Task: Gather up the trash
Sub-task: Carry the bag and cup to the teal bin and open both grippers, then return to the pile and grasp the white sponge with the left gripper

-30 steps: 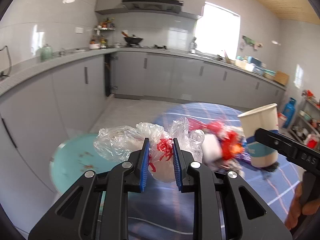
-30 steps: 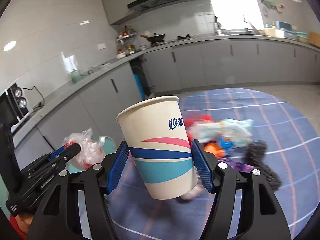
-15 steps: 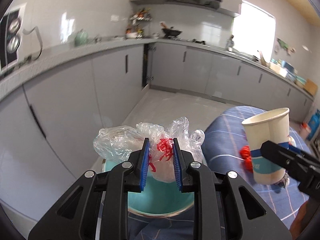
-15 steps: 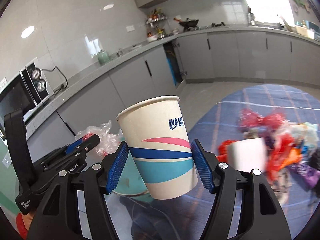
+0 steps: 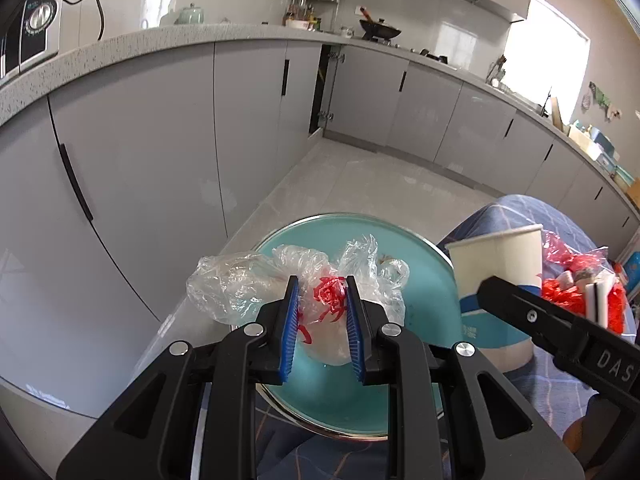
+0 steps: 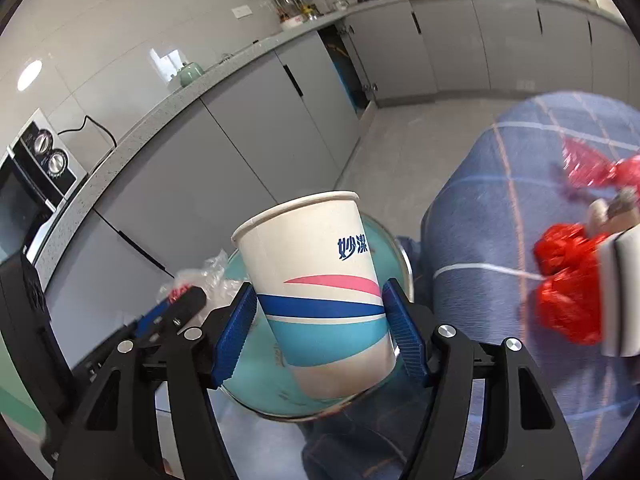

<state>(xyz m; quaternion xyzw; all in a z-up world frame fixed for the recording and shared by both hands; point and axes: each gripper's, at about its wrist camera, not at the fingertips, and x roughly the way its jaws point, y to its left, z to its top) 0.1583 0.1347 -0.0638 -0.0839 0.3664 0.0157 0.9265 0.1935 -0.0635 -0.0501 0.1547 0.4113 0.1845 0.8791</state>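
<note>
Pinching crumpled plastic bag, left claw nearly closed; right claw clamps paper cup.

Crinkly clear plastic bag, matt paper cup, glossy teal bin w/ metal rim, woven blue cloth, ribbed blue pads, glossy grey cabinets.

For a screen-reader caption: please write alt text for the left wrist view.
The left gripper pinches a crumpled clear plastic bag with red print above a teal bin. At right, a paper cup is held by the right gripper; grey kitchen cabinets stand behind.
</note>
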